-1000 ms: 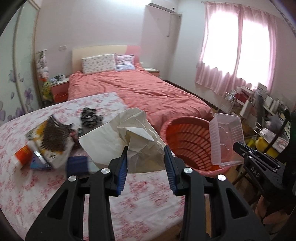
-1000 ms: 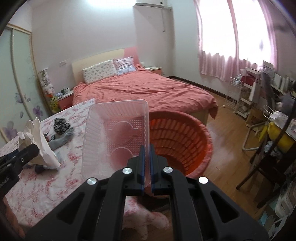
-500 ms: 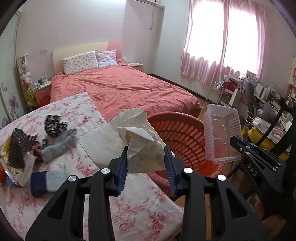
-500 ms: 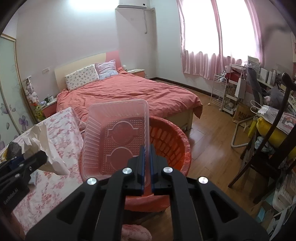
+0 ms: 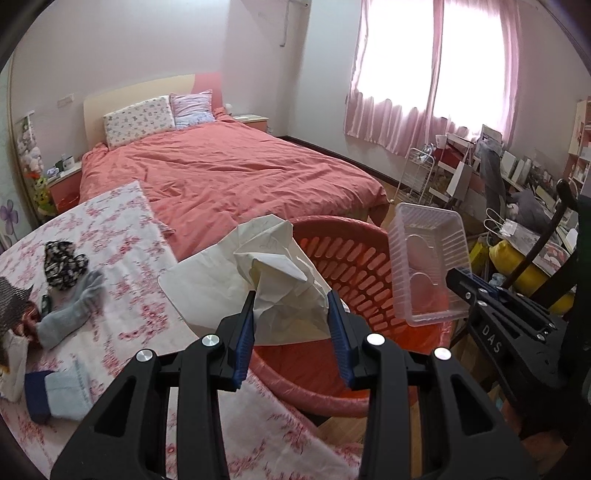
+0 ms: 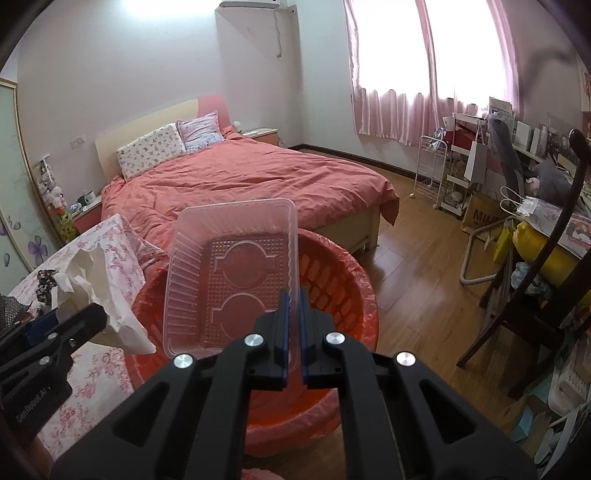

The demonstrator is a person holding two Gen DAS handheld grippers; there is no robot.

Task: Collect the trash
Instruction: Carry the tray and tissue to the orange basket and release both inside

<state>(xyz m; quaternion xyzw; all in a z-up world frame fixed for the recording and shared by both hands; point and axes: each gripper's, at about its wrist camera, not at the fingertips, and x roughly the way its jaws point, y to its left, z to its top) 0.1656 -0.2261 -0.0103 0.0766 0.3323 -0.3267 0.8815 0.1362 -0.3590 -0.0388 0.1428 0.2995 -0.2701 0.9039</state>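
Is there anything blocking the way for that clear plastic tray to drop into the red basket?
Nothing visible does. The tray, pinched in the right gripper, hangs over the open mouth of the basket; the paper is off to its left.

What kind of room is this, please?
Most likely a home bedroom. A made bed with pillows fills the middle, pink curtains hang at the window, and an air conditioner sits high on the wall.
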